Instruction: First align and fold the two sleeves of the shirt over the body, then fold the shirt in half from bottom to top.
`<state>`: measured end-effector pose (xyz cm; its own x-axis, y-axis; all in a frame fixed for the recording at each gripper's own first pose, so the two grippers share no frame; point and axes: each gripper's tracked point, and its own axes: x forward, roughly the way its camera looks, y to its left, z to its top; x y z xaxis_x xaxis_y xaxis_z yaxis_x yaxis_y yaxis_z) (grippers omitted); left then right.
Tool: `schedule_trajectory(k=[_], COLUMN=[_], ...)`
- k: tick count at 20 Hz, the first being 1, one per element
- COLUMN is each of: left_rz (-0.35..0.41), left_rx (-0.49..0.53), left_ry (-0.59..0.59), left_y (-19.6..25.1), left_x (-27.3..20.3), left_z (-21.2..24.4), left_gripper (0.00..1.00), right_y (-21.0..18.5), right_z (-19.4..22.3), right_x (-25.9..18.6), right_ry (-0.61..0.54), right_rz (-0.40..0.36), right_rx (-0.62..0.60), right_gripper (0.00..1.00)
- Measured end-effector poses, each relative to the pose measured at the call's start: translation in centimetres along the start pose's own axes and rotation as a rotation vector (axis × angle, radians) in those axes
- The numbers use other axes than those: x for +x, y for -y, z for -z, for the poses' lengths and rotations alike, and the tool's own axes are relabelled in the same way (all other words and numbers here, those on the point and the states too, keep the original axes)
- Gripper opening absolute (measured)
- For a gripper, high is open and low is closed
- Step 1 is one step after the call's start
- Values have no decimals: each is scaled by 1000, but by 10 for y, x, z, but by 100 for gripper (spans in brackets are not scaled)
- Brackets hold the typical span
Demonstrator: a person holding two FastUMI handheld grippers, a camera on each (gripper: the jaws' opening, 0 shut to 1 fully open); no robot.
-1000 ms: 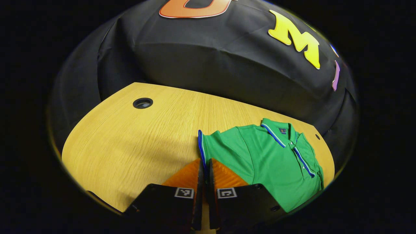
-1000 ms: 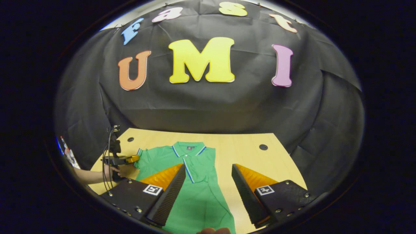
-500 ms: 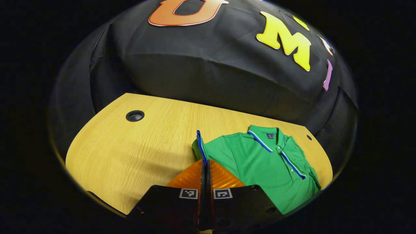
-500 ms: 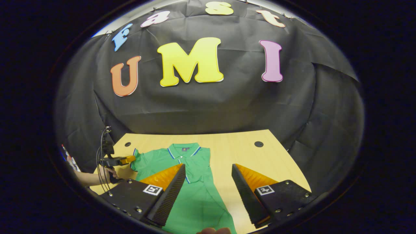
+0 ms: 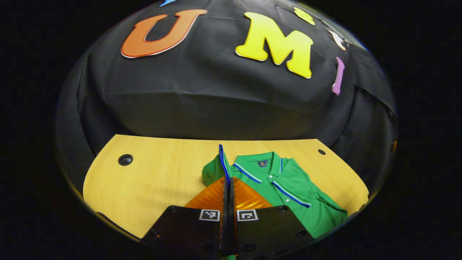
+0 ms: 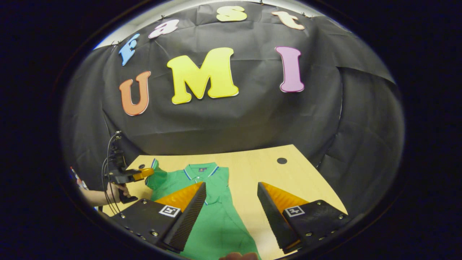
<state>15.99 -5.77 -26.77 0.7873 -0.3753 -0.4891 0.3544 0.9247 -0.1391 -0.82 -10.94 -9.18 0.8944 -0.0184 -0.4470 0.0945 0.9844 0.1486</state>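
Lots of bare counter (image 5: 162, 180) out to the left of the left hand-held gripper (image 5: 227, 180), all the way to the rounded edge and the little round cable hole (image 5: 125, 159) near that corner. Ahead of it, a strip of open wood runs up to the black cloth wall (image 5: 216, 104). To its right the counter has a second hole (image 5: 321, 152) near the far corner.

The left hand-held gripper is clamped tight on the sleeve (image 5: 221, 160) of the green shirt (image 5: 288, 187), fingers together with the blue-trimmed cuff standing up on edge just past the tips. The sleeve is lifted off the wood and the rest of the shirt lies flat to the right of it.

In the right gripper view, the right hand-held gripper (image 6: 231, 202) sits wide open above the shirt's lower half, gripping nothing. The shirt's long axis runs straight away from it, collar (image 6: 200, 169) pointing at the far wall, hem end close under the fingers. Open counter lies to the right of that gripper, up to the far edge.

Shirt is a soft knit polo, green with blue and white striping on the collar, placket and cuff. The counter is smooth, light wood grain with rounded corners.
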Motion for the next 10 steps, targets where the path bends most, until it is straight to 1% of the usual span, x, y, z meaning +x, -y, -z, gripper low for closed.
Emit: schedule_trajectory(k=[2,3,6,7,9,10], left_rz=[23,30,25,26,34,35], left_rx=[22,30,35,31,33,36], left_ry=[-23,-31,-75,-102,-124,-122], left_y=[24,33,53,59,68,70], left_x=[9,13,22,25,20,17], left_z=[5,7,20,28,35,36], left_gripper=[3,3,4,8,23,38], right_y=[10,14,28,32,38,38], right_z=[-4,-4,1,3,6,7], right_x=[-7,-10,-16,-17,-16,-15], right_ry=[21,28,25,23,18,17], right_rz=[19,26,48,50,55,50], right_rx=[-13,-21,-26,-20,-17,-23], right_gripper=[89,87,89,89,89,89])
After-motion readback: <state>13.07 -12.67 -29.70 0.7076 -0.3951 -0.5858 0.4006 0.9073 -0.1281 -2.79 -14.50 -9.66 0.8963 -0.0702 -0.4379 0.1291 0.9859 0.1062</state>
